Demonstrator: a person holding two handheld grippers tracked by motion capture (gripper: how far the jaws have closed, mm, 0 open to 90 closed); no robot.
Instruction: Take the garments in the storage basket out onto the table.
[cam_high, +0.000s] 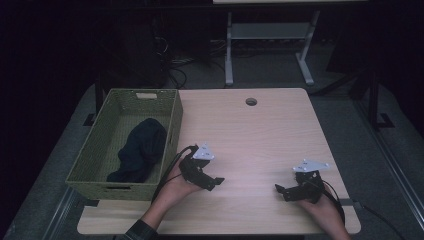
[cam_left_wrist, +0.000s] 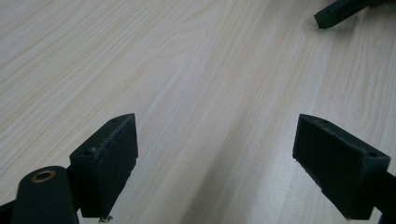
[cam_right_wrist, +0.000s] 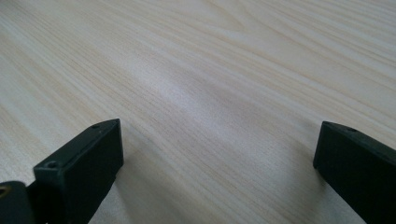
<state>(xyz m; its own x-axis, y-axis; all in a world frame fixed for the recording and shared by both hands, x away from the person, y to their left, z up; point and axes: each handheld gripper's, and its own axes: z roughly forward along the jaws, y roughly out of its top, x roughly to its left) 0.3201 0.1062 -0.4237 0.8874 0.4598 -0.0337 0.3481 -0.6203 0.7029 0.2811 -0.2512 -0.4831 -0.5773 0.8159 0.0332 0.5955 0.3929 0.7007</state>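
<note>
High view, nearest edge first: two forearms coming in from the bottom, each hand wrapped around a black gripper, a dark sleeve cuff showing at the left wrist. Left gripper (cam_high: 216, 182) resting low over the table (cam_high: 260, 130) toward its near left, jaws pointing right toward the middle, grey three-cornered plate on top, cable looping back beside the hand. Right gripper (cam_high: 280, 190) sitting near the front right corner, jaws pointing left, facing the other one across a stretch of bare wood, well apart from it.

Left gripper view: left gripper (cam_left_wrist: 215, 163) showing both black jaws standing wide apart, gripping nothing, pale wood grain running between them; tip of the right gripper (cam_left_wrist: 334, 13) poking in at the upper right corner.

Right gripper view: right gripper (cam_right_wrist: 217, 168) likewise spread wide, pinching nothing, light wood lying between its jaws.

Farther back on the left: green woven basket (cam_high: 95, 150) sitting at the table's left edge, just beside the left hand, its near right corner close to the left gripper. Dark cloth (cam_high: 141, 147) lying bunched inside the basket, stretching from the middle toward the near wall, touched by neither gripper.

Farther still: round cable hole (cam_high: 251, 101) lying near the table's far edge. Beyond that, white desk legs (cam_high: 229, 55) standing on a dim floor.
</note>
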